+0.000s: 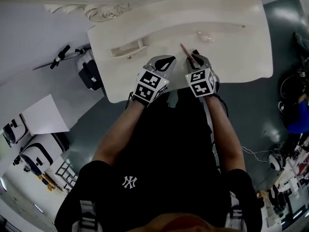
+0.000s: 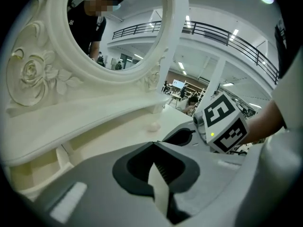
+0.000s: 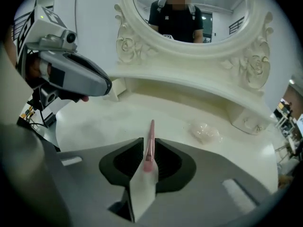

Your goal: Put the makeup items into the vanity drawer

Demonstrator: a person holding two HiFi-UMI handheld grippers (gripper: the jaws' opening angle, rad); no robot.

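Observation:
A thin pink makeup stick [image 3: 151, 138] lies between the jaws of my right gripper [image 3: 149, 145] with a sliver of gap beside it, so the pads do not press it. Its far end reaches out over the white vanity top [image 3: 94, 122]. From above, the stick [image 1: 184, 50] pokes forward from the right gripper [image 1: 194, 57]. My left gripper [image 1: 166, 60] hovers just left of it over the front of the table, and its fingertips [image 2: 154, 144] meet with nothing between them. A clear, crumpled packet [image 3: 204, 132] lies to the right on the top. A small drawer [image 1: 128, 48] sits at the back left.
The oval mirror [image 3: 189, 13] in its carved frame rises behind the vanity top [image 1: 236, 52], with a low shelf under it. The person's body is close against the front edge. Cases and gear [image 1: 36, 156] stand on the floor to the left.

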